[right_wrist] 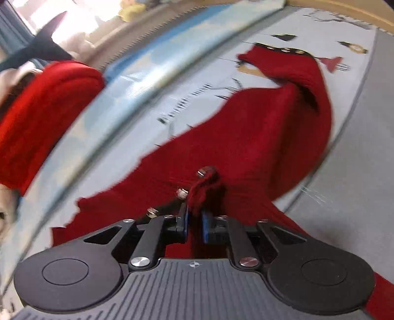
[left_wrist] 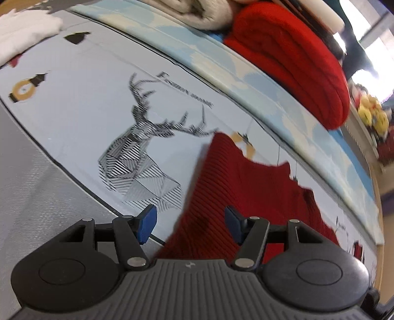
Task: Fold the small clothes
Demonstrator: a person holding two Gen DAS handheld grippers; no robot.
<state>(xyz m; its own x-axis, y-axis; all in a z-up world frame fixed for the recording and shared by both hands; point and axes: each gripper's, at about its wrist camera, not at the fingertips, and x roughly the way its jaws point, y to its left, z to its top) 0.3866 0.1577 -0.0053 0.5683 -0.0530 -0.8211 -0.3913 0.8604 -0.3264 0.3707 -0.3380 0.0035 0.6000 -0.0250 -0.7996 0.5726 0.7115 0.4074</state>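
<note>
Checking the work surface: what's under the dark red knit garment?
The dark red knit garment lies on a pale printed cloth with a deer drawing; prints beneath the garment are covered.

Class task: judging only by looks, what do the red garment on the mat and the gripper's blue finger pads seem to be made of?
Red garment: apparently knitted yarn, matte; fine ribbing shows in the left wrist view. Blue finger pads: probably rubber or soft plastic, smooth and dull, though the material stays uncertain.

Both wrist views are evenly and brightly lit by daylight from a window (left_wrist: 384,49) at the far edge, which is blown out to white glare (right_wrist: 56,17). Fisheye distortion bends straight lines into arcs near the frame borders. The right view is motion-blurred throughout; the left is sharper, smearing only at its far right.
</note>
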